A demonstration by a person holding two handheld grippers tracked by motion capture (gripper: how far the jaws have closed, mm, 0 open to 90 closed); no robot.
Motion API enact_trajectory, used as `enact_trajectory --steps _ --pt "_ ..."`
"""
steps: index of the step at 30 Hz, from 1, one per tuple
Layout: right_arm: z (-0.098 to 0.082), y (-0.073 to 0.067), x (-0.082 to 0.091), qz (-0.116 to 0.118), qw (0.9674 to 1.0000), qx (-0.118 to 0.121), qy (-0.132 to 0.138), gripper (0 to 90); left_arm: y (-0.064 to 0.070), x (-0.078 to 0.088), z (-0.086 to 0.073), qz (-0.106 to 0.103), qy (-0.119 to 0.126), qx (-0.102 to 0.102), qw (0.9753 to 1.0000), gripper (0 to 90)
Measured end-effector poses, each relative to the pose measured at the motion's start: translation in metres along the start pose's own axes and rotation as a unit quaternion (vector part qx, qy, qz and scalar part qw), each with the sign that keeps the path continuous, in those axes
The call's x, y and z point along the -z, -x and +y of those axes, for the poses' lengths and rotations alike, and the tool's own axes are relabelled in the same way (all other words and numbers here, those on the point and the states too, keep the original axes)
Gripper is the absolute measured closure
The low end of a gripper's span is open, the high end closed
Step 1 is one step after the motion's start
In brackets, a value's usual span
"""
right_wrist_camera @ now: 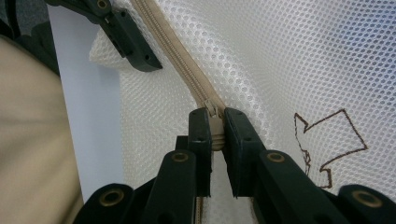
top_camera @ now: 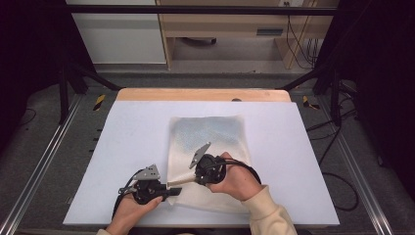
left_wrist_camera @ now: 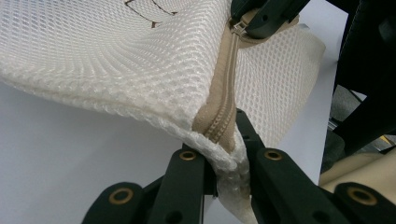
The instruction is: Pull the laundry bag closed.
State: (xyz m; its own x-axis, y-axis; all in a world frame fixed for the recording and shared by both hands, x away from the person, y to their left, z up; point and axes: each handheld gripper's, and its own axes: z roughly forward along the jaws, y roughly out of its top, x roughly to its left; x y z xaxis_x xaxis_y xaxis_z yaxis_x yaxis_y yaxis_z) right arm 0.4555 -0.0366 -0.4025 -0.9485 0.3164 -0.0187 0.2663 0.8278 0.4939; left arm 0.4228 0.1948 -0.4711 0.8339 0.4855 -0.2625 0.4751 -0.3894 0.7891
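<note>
Hand-held gripper (right_wrist_camera: 215, 122) pinching zip tab, honeycomb mesh bag (right_wrist_camera: 261, 60)

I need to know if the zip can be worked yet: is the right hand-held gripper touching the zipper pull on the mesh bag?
Touching. The right gripper view shows the right hand-held gripper with both jaws pressed on the zipper pull of the mesh bag.

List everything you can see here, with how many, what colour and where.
mesh bag: one, white, flat on the table, near corner lifted
zipper: one, beige, along the bag's near edge
zipper pull: one, beige, between the right gripper's jaws
table: one, white top, centre
left gripper: one, black, shut on the bag's corner
right gripper: one, black, shut on the pull
hands: two, cream sleeves, bottom edge
</note>
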Motion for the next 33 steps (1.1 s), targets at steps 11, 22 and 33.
enact_trajectory --steps 11,22,33 --pt "-0.008 0.003 0.001 0.002 0.9999 -0.010 0.004 81.8 0.000 -0.002 0.000 0.001 0.001 -0.001 1.0000 84.1" --pt "-0.013 0.003 0.003 0.003 0.9998 -0.016 0.010 81.8 -0.002 0.000 0.000 0.003 0.003 -0.002 1.0000 84.3" --pt "-0.018 0.004 0.006 0.001 0.9996 -0.024 0.014 81.8 -0.003 0.001 0.001 0.001 0.005 0.000 1.0000 84.2"
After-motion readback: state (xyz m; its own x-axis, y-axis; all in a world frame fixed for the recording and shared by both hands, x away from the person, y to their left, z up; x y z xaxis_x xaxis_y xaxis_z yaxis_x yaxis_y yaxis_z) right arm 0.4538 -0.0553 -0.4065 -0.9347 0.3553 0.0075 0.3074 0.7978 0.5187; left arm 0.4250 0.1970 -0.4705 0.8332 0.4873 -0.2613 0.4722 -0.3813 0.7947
